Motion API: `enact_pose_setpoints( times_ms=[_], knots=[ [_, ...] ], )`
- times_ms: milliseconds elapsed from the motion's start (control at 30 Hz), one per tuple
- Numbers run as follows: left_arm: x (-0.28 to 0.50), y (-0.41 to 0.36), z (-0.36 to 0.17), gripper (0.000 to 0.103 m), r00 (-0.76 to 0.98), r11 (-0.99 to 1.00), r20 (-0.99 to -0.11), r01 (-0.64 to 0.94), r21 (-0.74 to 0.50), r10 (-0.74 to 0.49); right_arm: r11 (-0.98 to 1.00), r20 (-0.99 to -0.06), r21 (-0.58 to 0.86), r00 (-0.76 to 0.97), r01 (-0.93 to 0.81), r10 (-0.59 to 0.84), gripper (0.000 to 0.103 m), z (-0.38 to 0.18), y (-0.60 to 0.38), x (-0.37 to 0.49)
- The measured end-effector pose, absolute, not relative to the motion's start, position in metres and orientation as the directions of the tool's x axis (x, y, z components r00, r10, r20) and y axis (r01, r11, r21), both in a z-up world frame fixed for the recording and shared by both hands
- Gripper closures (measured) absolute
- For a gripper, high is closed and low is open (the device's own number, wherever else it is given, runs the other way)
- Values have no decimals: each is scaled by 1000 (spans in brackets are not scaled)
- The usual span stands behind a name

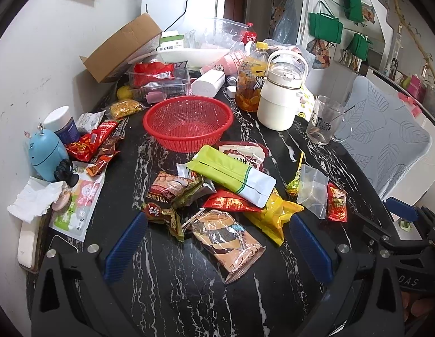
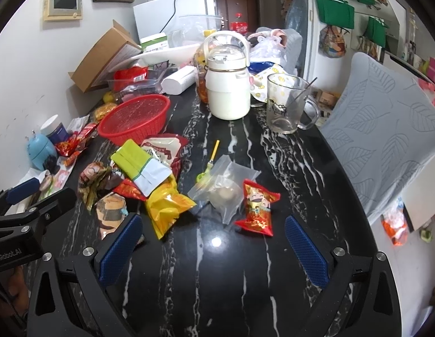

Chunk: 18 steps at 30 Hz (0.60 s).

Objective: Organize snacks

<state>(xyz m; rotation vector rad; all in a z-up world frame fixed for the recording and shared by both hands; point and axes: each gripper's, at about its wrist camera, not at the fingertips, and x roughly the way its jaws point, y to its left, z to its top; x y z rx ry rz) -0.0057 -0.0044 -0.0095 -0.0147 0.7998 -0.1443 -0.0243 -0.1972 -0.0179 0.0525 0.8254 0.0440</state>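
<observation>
Left wrist: left gripper (image 1: 217,241) spread wide, empty, over snack pile (image 1: 226,188) before red basket (image 1: 188,122); right gripper (image 2: 214,245) likewise wide, empty, above bare black marble table (image 2: 217,280) near rounded edge.

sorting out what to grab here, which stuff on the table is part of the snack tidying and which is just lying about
For the job: red basket; green and white pouch; yellow packet; small red packet; lollipop; brown striped packet.

Just lying about: white jug; glass mug; cardboard box; blue figurine.
</observation>
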Motion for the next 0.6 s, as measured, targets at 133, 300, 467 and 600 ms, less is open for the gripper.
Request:
enact_pose_setpoints(
  times_ms=[133,300,467,600],
  knots=[
    [-8,-5,-14,0,683,990,-719,127,-54,-127,997,-735,72,673,-35,77,0,-22,-196,-25],
    [-10,-3,-23,0,662,991,-739,124,-56,-124,995,-747,87,658,-49,97,0,-33,-196,-25],
    [-11,1,-35,0,638,991,-760,110,-74,-128,993,-755,103,645,-62,119,0,-45,-197,-25],
    [-8,3,-46,0,617,990,-775,100,-100,-141,990,-767,116,626,-76,138,0,-57,-196,-24]
  ],
)
